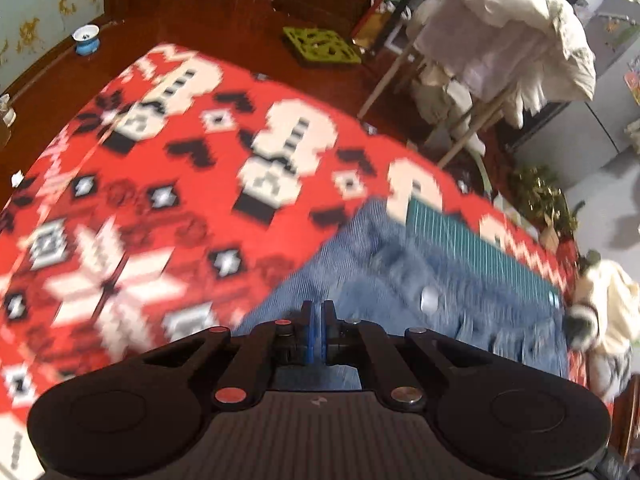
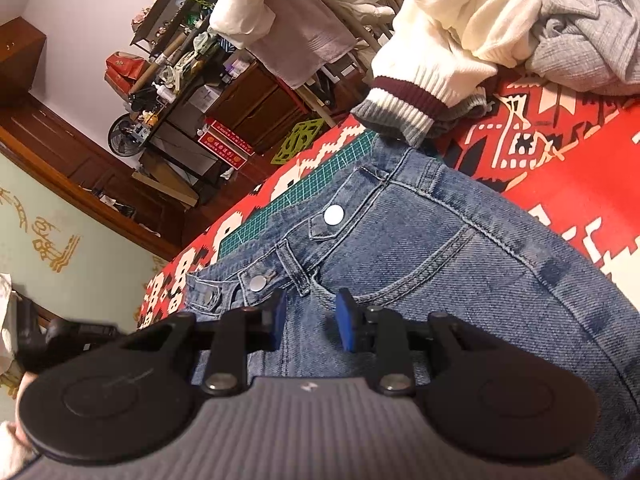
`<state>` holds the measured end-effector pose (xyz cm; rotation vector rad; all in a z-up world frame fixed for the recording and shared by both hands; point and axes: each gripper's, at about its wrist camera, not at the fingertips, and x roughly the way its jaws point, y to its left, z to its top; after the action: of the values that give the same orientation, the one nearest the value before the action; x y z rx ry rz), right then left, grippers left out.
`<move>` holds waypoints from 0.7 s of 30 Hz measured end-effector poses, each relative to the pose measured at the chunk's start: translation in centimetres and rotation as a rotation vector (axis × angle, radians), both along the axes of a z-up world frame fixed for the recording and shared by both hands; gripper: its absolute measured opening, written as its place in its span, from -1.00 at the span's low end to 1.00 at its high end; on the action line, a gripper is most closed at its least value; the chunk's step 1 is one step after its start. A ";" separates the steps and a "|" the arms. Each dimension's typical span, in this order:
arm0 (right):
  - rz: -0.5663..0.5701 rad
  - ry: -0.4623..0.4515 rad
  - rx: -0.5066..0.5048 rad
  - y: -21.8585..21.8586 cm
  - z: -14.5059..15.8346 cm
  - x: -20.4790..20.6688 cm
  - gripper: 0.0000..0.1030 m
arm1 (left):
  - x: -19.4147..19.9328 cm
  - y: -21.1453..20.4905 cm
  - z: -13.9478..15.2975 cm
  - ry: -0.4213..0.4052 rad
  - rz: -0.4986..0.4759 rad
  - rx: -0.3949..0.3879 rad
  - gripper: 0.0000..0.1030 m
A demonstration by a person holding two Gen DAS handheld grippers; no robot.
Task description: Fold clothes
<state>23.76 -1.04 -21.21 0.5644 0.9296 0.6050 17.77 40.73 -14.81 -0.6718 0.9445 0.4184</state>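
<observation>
A pair of blue denim jeans lies flat on a red patterned blanket that covers the surface, its waistband partly over a green gridded cutting mat; in the right wrist view the waistband runs from lower left up to upper right, with metal buttons along it, and the long axis of the legs runs back under the camera; the denim is twilled, with pale topstitching and a curved pocket seam; the right gripper hovers just over the pocket with its blue-padded fingers parted, gripping nothing; the left gripper has its fingers pressed nearly together, and whether denim is pinched between them cannot be told; a cream ribbed-cuff sweater and a grey knit lie heaped beyond the waistband.
</observation>
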 end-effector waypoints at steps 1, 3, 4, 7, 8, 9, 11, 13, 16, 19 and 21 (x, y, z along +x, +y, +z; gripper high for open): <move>-0.001 0.000 0.000 0.0 0.0 0.1 -0.40 | 0.8 0.4 -0.1 -0.012 0.006 -0.004 -0.95; -0.004 0.002 0.002 -0.1 -0.1 0.2 -0.40 | 2.2 0.9 -0.2 -0.034 0.021 -0.025 -0.95; -0.006 0.003 0.004 -0.1 -0.1 0.2 -0.40 | 3.0 1.2 -0.2 -0.050 0.027 -0.046 -0.95; -0.012 0.006 0.005 -0.2 -0.2 0.4 -0.40 | 5.3 1.3 -0.6 -0.068 0.023 -0.078 -0.95; -0.014 0.008 0.005 -0.3 -0.2 0.4 -0.40 | 6.0 1.1 -0.8 -0.060 0.022 -0.064 -0.95; -0.015 0.010 0.005 -0.3 -0.3 0.5 -0.40 | 6.7 1.0 -1.0 -0.052 0.020 -0.050 -0.95; -0.016 0.013 0.005 -0.3 -0.4 0.5 -0.40 | 7.6 0.9 -1.5 -0.027 0.019 -0.029 -0.96; -0.014 0.015 0.003 0.0 -0.5 0.6 -0.40 | 8.4 0.8 -2.0 -0.002 0.016 -0.008 -1.00; -0.008 0.017 0.003 0.2 -0.7 0.7 -0.40 | 8.8 0.7 -2.1 -0.010 0.000 0.013 -0.99; -0.003 0.016 0.000 0.2 -0.6 0.5 -0.40 | 9.2 0.2 -1.9 0.002 -0.038 0.063 -0.98; 0.000 0.013 -0.001 0.1 -0.5 0.3 -0.40 | 9.4 -0.1 -1.8 0.004 -0.053 0.096 -0.98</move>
<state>24.10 -0.93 -21.71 0.5679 0.9417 0.6015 27.20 40.65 -16.61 -0.5577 0.9376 0.4159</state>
